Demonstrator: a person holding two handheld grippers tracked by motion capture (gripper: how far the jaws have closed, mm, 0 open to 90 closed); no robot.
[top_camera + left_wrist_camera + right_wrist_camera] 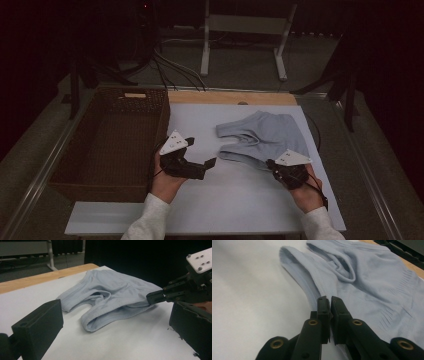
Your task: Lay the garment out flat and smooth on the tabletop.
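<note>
The right tool (329, 302) is clenched on the hem of the pale blue underwear (265, 134) lying on the counter (200, 200); the left tool (192, 160) hangs released. The thin pinch may slip when lifted.

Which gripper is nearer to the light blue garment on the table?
The right gripper: its jaws are shut on the edge of the light blue garment. The left gripper is open, beside the basket, with bare table between it and the garment.

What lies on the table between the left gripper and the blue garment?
Nothing: in the high view and the left gripper view, bare white tabletop separates the open left gripper from the garment.
</note>
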